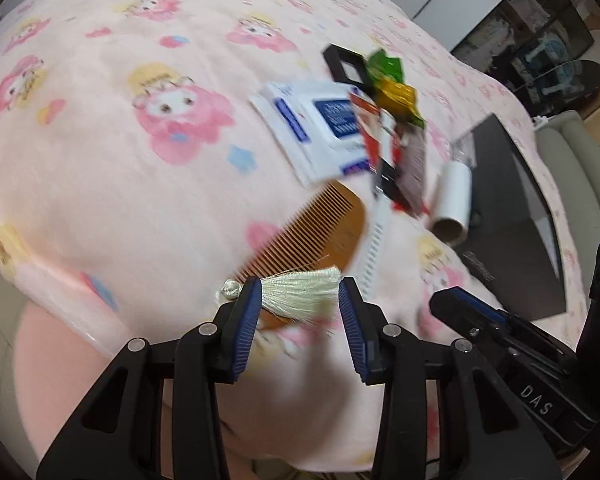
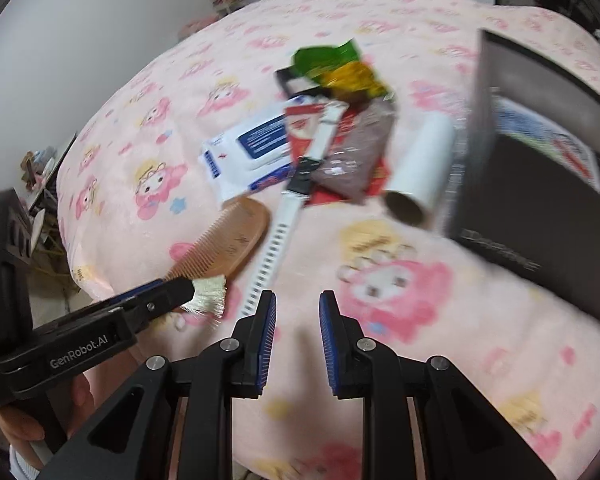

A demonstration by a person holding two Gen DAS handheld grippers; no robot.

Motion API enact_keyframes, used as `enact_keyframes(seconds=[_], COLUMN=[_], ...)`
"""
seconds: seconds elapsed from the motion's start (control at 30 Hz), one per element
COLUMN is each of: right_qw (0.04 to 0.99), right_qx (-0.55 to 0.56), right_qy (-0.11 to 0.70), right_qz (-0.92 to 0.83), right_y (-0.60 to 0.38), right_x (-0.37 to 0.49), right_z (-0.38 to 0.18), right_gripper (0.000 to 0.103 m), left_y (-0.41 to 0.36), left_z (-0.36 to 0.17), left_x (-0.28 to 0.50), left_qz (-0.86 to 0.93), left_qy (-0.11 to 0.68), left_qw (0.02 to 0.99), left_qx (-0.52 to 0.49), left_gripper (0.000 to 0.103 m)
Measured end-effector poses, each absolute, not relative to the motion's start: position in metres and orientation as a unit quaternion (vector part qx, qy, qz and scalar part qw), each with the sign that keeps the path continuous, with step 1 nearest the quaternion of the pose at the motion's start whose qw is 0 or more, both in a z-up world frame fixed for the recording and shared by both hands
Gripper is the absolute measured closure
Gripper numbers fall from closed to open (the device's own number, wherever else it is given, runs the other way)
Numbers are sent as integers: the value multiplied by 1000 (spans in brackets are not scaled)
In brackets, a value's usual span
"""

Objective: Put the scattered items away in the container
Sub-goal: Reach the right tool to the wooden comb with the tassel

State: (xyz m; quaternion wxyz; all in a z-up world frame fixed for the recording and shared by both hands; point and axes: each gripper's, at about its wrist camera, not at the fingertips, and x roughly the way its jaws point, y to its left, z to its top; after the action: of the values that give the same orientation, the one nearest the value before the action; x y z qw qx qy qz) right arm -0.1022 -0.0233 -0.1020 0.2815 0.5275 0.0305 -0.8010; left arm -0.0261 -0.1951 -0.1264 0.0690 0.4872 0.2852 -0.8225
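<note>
Pink fleece printed with cartoon characters covers the bed (image 1: 100, 184), and the clutter lies in a loose heap toward the black container (image 2: 540, 208), which sits open at the right with printed packets already showing inside. Nearest the grippers is the wooden comb (image 1: 320, 236) with its pale tassel (image 1: 300, 290) — the tassel lies right between the parted fingers of the left gripper (image 1: 300, 296), which is open and not clamped on anything. The right gripper (image 2: 298, 312) is open too, holding nothing, poised above the blanket just short of the white strap (image 2: 276, 248) (a perforated watch band, by the look of it). Beyond lie a white-and-blue packet (image 1: 324, 128), a red wrapper (image 2: 304, 128), a brownish sachet (image 2: 360, 152), green and gold foil wrappers (image 2: 340, 64), a black frame-like piece (image 1: 346, 66) and a white roll (image 2: 420, 164) beside the container. The comb should be light and stiff; its solid spine looks the safer hold, since the tassel is soft, silky thread that would likely slip or dangle, and the fine teeth could snap under a hard pinch. Readable writing is scarce: "GenRobot.AI" on the left gripper's body, "DAS" on the right one's; the container's lettering and the packet print are too blurred to read.
</note>
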Motion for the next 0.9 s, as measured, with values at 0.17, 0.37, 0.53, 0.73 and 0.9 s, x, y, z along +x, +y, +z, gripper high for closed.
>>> enact_keyframes(seconds=[0.17, 0.37, 0.53, 0.73, 0.9], right_qw=[296, 317, 332, 343, 377], right_qx=[532, 546, 557, 539, 523], right_qy=[31, 54, 55, 25, 40], right_qz=[-792, -774, -760, -769, -763], right_y=[-54, -83, -98, -93, -90], right_x=[-117, -132, -132, -124, -99], right_z=[-112, -125, -145, -133, -115], right_gripper=[84, 82, 55, 94, 95], left_y=[-210, -226, -232, -228, -224], left_z=[-129, -128, -136, -134, -129], left_x=[-21, -15, -17, -12, -8], left_qz=[-817, -813, -810, -811, -808], left_qy=[308, 328, 326, 327, 323], left_qw=[78, 89, 87, 76, 78], left_qx=[482, 473, 480, 480, 486], left_gripper=[68, 68, 68, 68, 68])
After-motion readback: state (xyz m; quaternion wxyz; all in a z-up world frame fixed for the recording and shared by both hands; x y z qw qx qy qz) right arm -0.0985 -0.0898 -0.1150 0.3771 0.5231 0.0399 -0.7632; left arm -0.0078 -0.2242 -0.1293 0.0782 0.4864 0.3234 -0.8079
